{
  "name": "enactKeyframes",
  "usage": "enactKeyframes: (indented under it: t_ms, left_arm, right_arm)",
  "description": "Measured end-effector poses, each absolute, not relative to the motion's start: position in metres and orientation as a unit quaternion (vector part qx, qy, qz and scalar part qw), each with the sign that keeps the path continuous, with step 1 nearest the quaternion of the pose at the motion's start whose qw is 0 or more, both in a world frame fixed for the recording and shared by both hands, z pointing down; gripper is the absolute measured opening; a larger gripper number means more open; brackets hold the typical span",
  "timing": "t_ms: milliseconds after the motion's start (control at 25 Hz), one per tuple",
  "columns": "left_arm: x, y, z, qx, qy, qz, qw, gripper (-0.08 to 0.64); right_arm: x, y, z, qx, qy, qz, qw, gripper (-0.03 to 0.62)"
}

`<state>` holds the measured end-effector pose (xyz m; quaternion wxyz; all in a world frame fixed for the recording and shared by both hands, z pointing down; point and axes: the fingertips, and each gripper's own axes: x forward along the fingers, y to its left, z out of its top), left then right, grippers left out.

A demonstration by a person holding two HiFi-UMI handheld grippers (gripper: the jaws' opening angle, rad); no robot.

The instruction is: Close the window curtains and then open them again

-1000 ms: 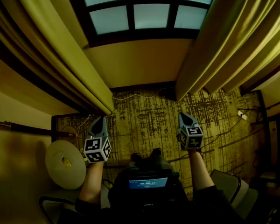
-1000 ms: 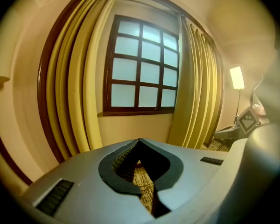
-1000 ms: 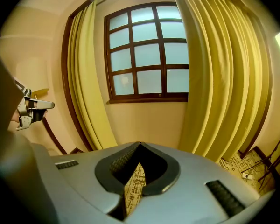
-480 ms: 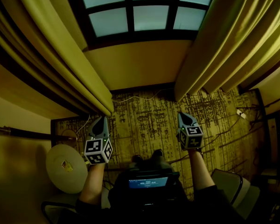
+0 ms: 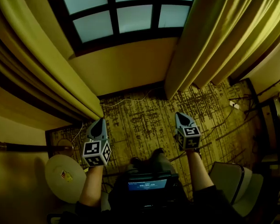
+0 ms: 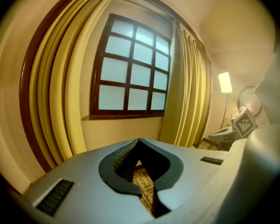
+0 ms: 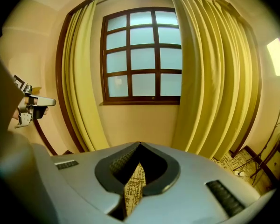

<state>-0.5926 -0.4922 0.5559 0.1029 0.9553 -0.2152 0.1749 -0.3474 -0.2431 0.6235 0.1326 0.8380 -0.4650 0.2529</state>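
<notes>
Patterned carpet point(image 5: 140, 118) lies below the window point(image 5: 126, 13). In the head view, the window has slid a bit left, but the curtains point(image 5: 210, 36) hang at its sides, so closing has not begun.

Left gripper view: your left gripper point(image 6: 139, 140) has its jaws pressed together, holding nothing.

Right gripper view: your right gripper point(image 7: 140, 143) is the same, empty.

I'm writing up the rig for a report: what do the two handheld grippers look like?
Both the left gripper and right gripper are pale grey, tapering to dark-padded jaws with ribbed inner faces. Each carries a white cube printed with black square markers.
</notes>
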Motion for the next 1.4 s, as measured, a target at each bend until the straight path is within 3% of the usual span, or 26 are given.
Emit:
enactKeyframes:
  t_ms: [840,1400]
  left_arm:
    - [-0.379,-0.339,0.544,0.981,-0.062,0.173,0.056,0.010]
    - [-0.259,-0.262,0.551,0.978,-0.030,0.201,0.042,0.010]
  right_arm:
    - [-0.206,-0.044,0.604,0.899,-0.342,0.263,0.076,0.014]
    - [-0.131,0.011,0.602,0.899,-0.354,0.250,0.063,0.014]
